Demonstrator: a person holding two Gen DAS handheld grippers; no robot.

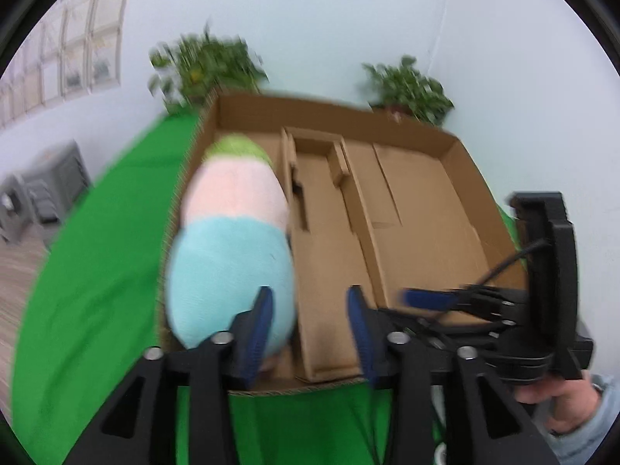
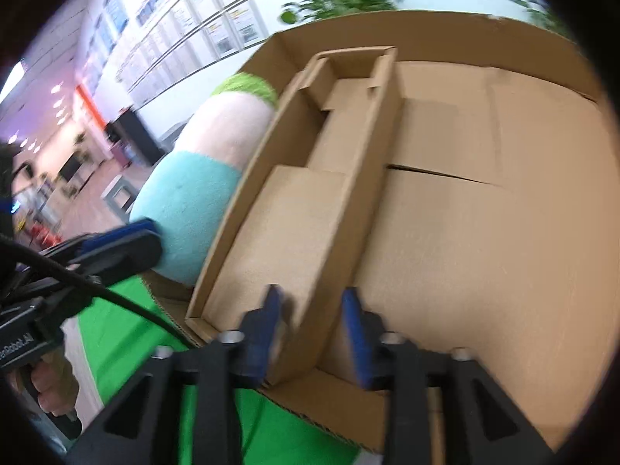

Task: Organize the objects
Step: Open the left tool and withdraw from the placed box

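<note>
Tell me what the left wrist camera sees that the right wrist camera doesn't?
Only the left wrist view shows the two potted plants whole, a grey cabinet, and the right tongs seen from the side. Only the right wrist view shows a wall of posters, a long hall behind, and the left tongs beside the toy. Both share the cardboard box, its inner divider, the striped plush toy in the left compartment, and the green cloth.
</note>
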